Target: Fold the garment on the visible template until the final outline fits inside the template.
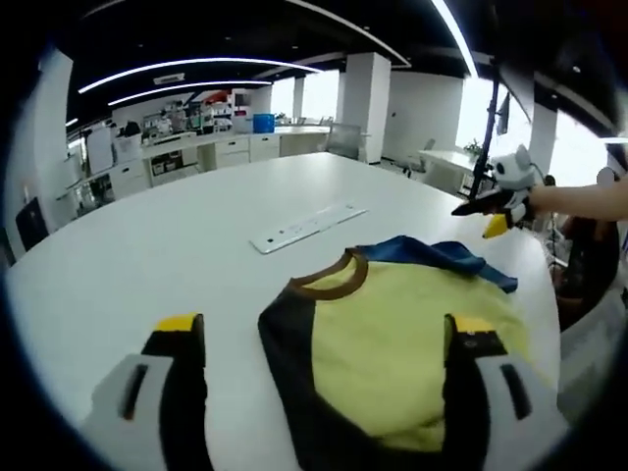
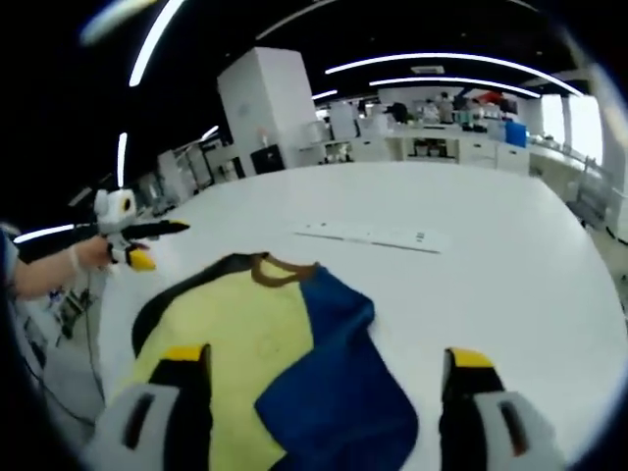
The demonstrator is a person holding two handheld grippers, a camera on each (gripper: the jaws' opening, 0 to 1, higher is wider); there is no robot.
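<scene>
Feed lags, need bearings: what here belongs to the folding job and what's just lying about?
Job: garment, yellow with a blue sleeve; left gripper and right gripper, both open; white table.

Lying about: power strip; background desks.

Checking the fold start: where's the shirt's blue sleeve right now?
In the right gripper view the blue sleeve lies folded across the yellow shirt, between the jaws, on the white table, short of the power strip.

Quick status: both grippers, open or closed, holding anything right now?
Left gripper: open, holding nothing, raised over the shirt.
Right gripper: open, holding nothing, raised over the shirt's blue sleeve.
</scene>
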